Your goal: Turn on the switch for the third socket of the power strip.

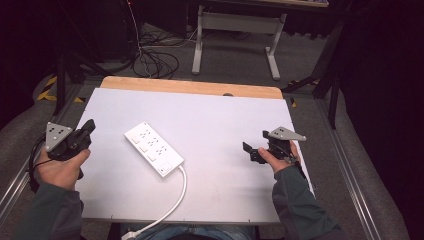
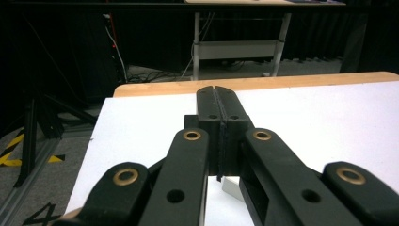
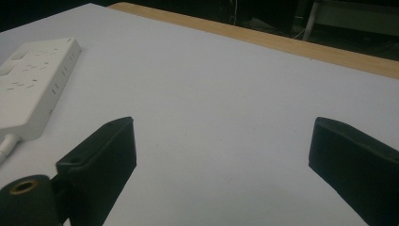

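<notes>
Hovering left of the white power strip (image 1: 153, 149), the left gripper (image 1: 86, 131) has jaws pressed together, empty. The strip's long axis runs diagonally, cable toward the person. Farther right, the right gripper (image 1: 254, 150) gapes wide, empty, likely less near.

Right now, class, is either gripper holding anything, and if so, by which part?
Nothing is held. The left gripper is shut on nothing; the right gripper is open above bare table, apart from the power strip.
</notes>
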`<action>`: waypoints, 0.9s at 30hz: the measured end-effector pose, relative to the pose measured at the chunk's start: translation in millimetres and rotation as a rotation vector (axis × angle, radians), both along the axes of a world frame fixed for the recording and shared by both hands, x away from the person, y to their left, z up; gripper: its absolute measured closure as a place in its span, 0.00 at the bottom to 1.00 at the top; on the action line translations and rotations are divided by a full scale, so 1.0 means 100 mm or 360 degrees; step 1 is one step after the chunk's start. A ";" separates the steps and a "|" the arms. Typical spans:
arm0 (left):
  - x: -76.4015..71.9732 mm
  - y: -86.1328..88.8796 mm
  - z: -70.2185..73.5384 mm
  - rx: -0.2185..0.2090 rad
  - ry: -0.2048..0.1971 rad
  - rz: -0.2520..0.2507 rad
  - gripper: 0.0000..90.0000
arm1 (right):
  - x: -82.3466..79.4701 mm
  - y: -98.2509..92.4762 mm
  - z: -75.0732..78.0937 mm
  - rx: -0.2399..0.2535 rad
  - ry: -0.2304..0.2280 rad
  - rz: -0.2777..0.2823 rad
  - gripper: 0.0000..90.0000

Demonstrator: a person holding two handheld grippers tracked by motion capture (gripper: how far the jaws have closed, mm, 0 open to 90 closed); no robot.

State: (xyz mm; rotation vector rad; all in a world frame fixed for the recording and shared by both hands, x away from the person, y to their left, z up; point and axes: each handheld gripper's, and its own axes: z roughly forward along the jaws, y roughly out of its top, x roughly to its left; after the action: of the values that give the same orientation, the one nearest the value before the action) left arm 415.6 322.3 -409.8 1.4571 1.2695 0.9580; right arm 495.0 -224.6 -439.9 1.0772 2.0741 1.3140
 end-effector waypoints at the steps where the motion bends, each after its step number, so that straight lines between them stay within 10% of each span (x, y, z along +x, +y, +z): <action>1: 0.01 -0.01 0.00 0.0008 0.0000 0.0000 1.00 | 0.00 0.00 0.00 0.0000 0.0000 0.0000 0.10; 27: 0.21 -0.28 -0.08 0.0114 0.0113 -0.0239 1.00 | 0.00 0.00 -0.01 -0.0014 0.0007 -0.0003 0.10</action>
State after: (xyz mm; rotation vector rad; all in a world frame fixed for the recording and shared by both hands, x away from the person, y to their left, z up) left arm 436.1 294.1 -418.1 1.6304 1.1681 0.8660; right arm 495.1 -224.8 -440.9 1.0787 2.0797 1.3018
